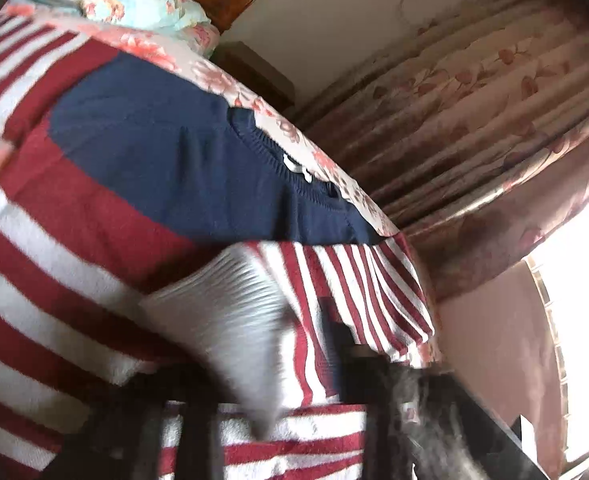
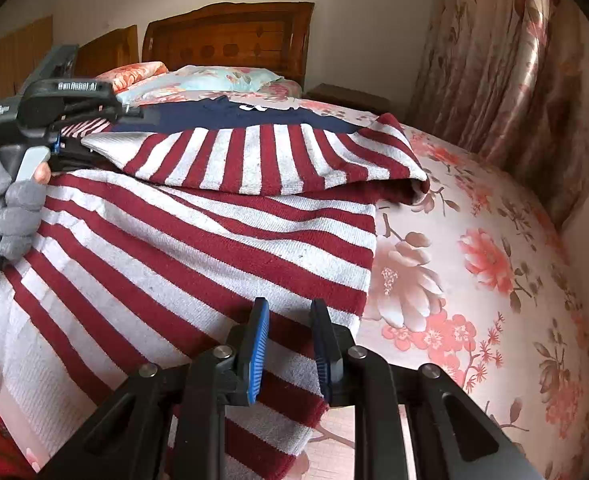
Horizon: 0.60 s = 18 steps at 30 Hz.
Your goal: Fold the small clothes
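A small sweater with red and white stripes and a navy top part lies on a floral bed. One striped sleeve is folded across the body. My left gripper is shut on the sleeve's cuff; in the left wrist view the blurred cuff sits between the dark fingers. My right gripper is open, its blue pads just above the sweater's lower right hem, holding nothing.
The floral bedsheet extends to the right of the sweater. A pale blue pillow and wooden headboard are at the far end. Floral curtains hang on the right, with a nightstand beside them.
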{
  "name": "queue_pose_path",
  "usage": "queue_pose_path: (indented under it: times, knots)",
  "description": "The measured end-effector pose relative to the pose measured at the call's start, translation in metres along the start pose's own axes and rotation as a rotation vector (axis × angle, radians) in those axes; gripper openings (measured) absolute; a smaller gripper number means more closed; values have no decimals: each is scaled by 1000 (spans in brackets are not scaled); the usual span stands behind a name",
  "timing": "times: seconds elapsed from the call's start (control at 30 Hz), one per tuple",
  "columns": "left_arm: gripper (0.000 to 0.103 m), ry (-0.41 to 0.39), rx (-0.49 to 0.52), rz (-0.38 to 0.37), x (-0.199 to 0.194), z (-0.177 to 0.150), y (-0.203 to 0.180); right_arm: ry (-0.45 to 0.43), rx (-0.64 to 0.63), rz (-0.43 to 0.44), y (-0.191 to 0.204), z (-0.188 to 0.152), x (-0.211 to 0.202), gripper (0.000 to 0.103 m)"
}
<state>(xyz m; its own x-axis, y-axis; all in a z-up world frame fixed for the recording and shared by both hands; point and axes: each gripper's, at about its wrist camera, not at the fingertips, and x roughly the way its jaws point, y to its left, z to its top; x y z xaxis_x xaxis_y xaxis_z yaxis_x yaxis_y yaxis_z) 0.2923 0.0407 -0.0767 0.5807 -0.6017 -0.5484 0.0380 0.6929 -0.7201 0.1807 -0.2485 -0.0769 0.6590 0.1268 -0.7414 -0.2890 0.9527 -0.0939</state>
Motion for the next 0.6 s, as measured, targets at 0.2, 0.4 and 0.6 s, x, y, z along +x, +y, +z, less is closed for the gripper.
queue_pose_path:
  times: [0.2,0.4,0.6]
  knots:
    - [103,-49,128,3,-12,9,-17,1,25,8,-5,0,0,22]
    - [103,-150,386,51,-38,71,-89,1,28,1,-4,1,0,22]
    - [103,-90,440,213,-35,129,-79,1,58,5,-9,4,2,22]
